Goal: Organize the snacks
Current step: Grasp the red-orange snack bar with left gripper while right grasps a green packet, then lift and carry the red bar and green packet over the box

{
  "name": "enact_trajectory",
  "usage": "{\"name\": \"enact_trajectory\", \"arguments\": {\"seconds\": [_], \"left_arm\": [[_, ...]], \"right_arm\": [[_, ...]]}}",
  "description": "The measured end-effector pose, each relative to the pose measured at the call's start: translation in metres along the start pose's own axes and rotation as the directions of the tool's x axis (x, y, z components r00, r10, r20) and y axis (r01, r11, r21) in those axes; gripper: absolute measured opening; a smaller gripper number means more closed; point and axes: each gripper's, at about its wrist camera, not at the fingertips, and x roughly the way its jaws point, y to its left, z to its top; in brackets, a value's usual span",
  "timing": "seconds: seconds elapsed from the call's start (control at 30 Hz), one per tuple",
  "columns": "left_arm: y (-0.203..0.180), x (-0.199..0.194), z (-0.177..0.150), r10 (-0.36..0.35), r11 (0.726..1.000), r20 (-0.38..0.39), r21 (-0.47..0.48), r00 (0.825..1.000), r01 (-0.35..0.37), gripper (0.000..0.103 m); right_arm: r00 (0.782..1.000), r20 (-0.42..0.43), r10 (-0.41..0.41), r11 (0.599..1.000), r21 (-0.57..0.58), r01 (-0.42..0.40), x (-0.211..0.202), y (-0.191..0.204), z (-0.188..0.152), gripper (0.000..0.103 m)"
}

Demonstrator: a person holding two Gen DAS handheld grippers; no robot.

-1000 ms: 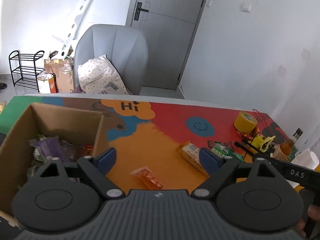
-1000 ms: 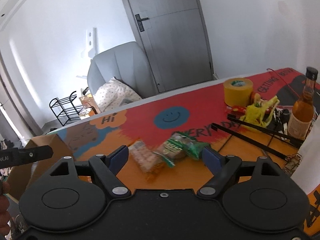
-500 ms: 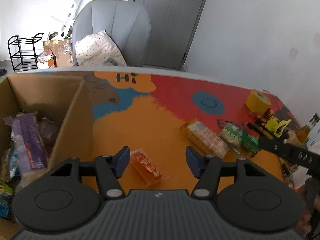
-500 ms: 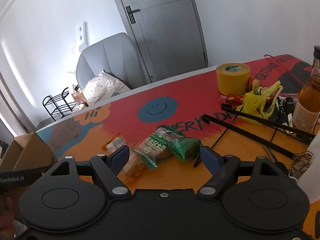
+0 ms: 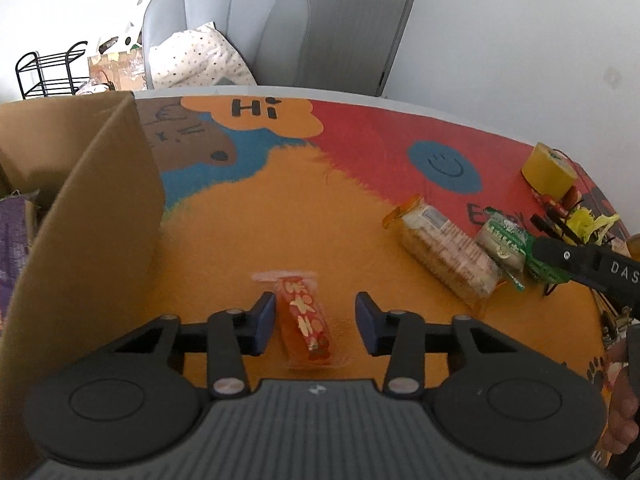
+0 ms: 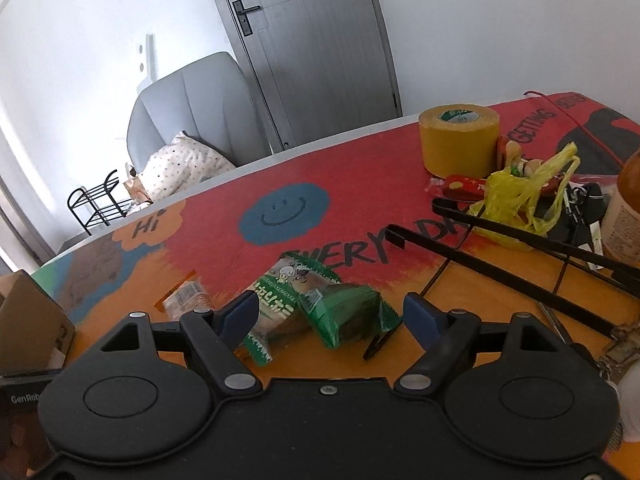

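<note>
My left gripper (image 5: 316,320) is open, its jaws either side of a small orange snack packet (image 5: 304,320) lying on the table mat; the left pad is close to it, the right pad apart. A cardboard box (image 5: 100,208) holding snacks stands at the left. A clear cracker pack (image 5: 444,252) and green packets (image 5: 506,242) lie to the right. My right gripper (image 6: 332,312) is open, low over two green snack packets (image 6: 320,304) that lie between its jaws. The cracker pack (image 6: 186,296) shows to its left.
A yellow tape roll (image 6: 458,140), a yellow plastic bag (image 6: 520,192), black rods (image 6: 500,256) and an amber bottle (image 6: 624,216) crowd the table's right side. A grey chair (image 5: 224,28) with a cushion stands behind the table. The box corner (image 6: 28,320) is at the left.
My left gripper moved down and forward onto the orange packet and its jaws narrowed. My right gripper moved forward and down over the green packets.
</note>
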Motion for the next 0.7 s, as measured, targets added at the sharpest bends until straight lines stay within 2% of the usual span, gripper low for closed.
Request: {"name": "enact_trajectory", "arguments": {"seconds": [0.13, 0.17, 0.2, 0.23, 0.3, 0.47, 0.7], "left_arm": [[-0.001, 0.003, 0.001, 0.005, 1.000, 0.012, 0.003, 1.000, -0.005, 0.031], [-0.001, 0.003, 0.001, 0.007, 1.000, 0.012, 0.004, 1.000, -0.007, 0.027], [0.000, 0.003, 0.001, 0.008, 1.000, 0.012, 0.004, 1.000, -0.008, 0.023], [0.000, 0.003, 0.001, 0.003, 1.000, 0.013, 0.003, 1.000, -0.003, 0.023], [0.002, 0.003, 0.001, -0.003, 1.000, 0.014, -0.011, 1.000, 0.003, 0.020], [0.004, -0.002, 0.001, -0.020, 1.000, 0.017, -0.017, 1.000, 0.020, 0.019], [0.002, -0.025, 0.004, -0.043, 0.999, 0.066, -0.005, 0.997, 0.043, 0.019]], "right_arm": [[1.000, -0.005, -0.010, 1.000, -0.003, 0.010, 0.007, -0.001, 0.000, 0.080], [1.000, -0.009, -0.008, 1.000, -0.005, 0.008, 0.009, -0.001, -0.001, 0.075], [1.000, -0.017, -0.006, 1.000, -0.007, 0.006, 0.011, -0.001, -0.002, 0.062], [1.000, -0.025, -0.007, 1.000, -0.010, 0.006, 0.013, -0.001, -0.003, 0.054], [0.999, -0.032, -0.005, 1.000, -0.007, 0.005, 0.013, -0.001, -0.004, 0.044], [1.000, -0.014, -0.002, 1.000, -0.008, 0.001, 0.002, -0.001, -0.006, 0.041], [1.000, 0.028, 0.013, 1.000, -0.022, -0.012, -0.024, 0.010, -0.004, 0.041]]}}
